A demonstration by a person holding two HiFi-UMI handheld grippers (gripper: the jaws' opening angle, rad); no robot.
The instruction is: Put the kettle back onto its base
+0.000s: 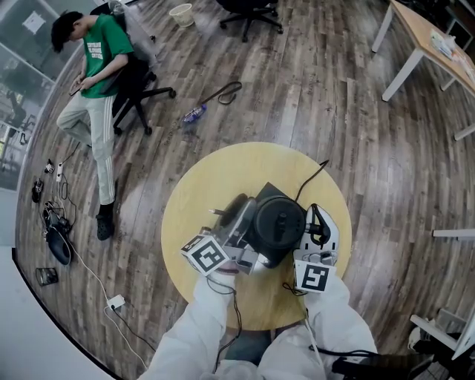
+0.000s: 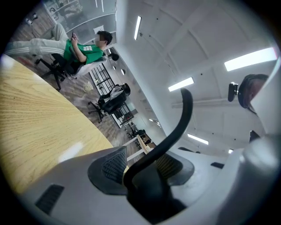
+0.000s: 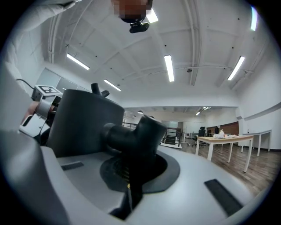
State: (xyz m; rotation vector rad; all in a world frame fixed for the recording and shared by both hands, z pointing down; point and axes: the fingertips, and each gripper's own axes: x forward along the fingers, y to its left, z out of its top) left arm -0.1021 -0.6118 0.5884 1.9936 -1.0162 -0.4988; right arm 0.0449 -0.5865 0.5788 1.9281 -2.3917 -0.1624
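Note:
A black kettle [image 1: 278, 223] stands in the middle of the round yellow table [image 1: 197, 185], on a dark base whose corner shows behind it. My right gripper [image 1: 319, 236] is at its right side, shut on the kettle's black handle [image 3: 140, 136]; the kettle body [image 3: 83, 123] fills the left of the right gripper view. My left gripper [image 1: 231, 223] lies along the kettle's left side. In the left gripper view its jaws [image 2: 145, 171] are shut on a thick black piece from which a thin black cord [image 2: 180, 118] curves upward. A cord [image 1: 313, 178] runs off the table's far edge.
A person in a green shirt [image 1: 100, 52] sits on an office chair at the far left. Cables and a power strip [image 1: 115, 302] lie on the wooden floor to the left. A desk [image 1: 427, 37] stands at the far right, a bucket [image 1: 181, 13] and another chair [image 1: 249, 11] farther back.

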